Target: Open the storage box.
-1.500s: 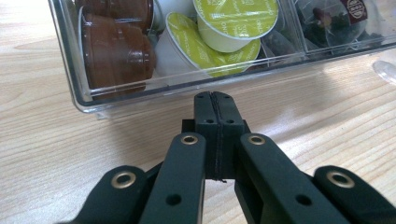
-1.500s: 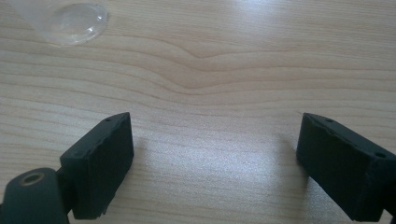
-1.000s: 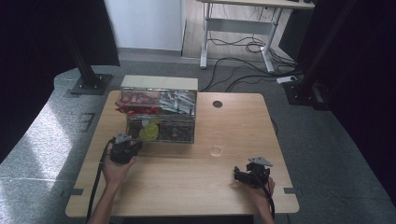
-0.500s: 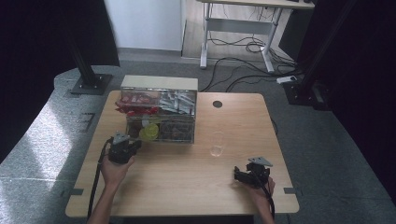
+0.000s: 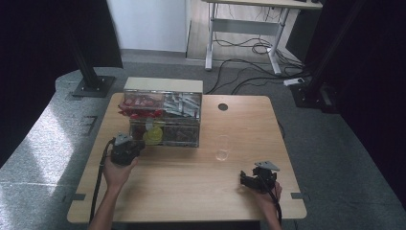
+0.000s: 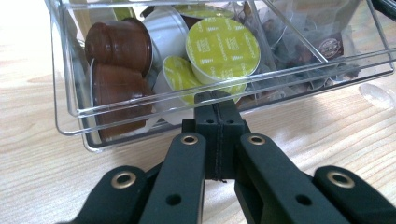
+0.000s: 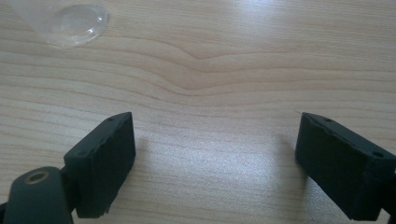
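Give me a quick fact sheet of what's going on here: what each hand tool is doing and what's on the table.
Left gripper: jaws pressed together, tips at the front edge of the clear drawer
Drawer contents: brown capsules and green-lidded capsules
Organizer box: clear, at the table's far left
Right gripper: jaws wide apart, holding nothing, low over the bare wood
Clear cup: mid-table, apart from both grippers
Table: light wood

A light wooden rectangular counter [image 5: 191, 191] is standing on grey speckled carpet flooring [image 5: 43, 143]. Behind it, black cables [image 5: 249, 48] are trailing beneath a white metal-framed desk [image 5: 249, 21]. Dark curtains [image 5: 43, 38] are hanging at both sides, with daylight falling across the floor.
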